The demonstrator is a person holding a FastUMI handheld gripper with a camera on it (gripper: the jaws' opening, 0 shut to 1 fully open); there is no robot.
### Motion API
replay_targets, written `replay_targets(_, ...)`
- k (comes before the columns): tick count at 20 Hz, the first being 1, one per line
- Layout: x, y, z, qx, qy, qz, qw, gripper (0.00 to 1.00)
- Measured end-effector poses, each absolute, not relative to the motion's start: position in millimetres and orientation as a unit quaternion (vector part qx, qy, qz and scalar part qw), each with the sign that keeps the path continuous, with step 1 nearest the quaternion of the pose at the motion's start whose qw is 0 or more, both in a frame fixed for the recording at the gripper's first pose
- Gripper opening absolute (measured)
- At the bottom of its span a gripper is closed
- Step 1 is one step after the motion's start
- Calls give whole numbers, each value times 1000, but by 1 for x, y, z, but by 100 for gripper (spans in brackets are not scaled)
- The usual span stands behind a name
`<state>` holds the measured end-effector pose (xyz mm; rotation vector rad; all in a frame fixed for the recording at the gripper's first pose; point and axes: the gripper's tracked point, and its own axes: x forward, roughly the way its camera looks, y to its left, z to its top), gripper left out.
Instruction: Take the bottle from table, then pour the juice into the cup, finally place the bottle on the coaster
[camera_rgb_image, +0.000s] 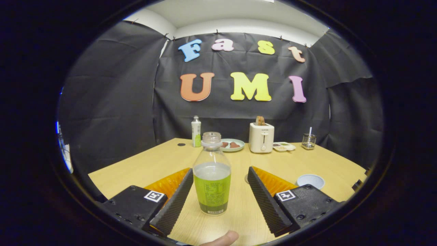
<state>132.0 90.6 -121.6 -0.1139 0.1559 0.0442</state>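
Note:
A clear bottle [212, 174] with green juice and no cap stands upright on the wooden table [143, 167], between my two fingers. My gripper [218, 177] is open: the left pad almost touches the bottle's side, the right pad stands apart from it. A pale blue cup [310, 180] sits on the table to the right, just beyond the right finger. A small round disc [246, 178], perhaps the coaster, peeks out by the right finger's tip, mostly hidden.
At the table's far edge stand a small white-and-green bottle [196, 131], a plate with food [232, 145], a white toaster [261, 137], a small tray [284, 146] and a wire holder [308, 140]. A fingertip [222, 238] shows below the bottle.

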Motion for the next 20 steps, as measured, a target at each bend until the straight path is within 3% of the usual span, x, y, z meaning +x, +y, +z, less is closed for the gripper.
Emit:
replay_targets(13, 185, 100, -142, -101, 83, 4, 991, 100)
replay_targets(16, 188, 102, -139, -83, 73, 12, 994, 86)
replay_targets(20, 184, 100, -139, -54, 85, 12, 995, 82)
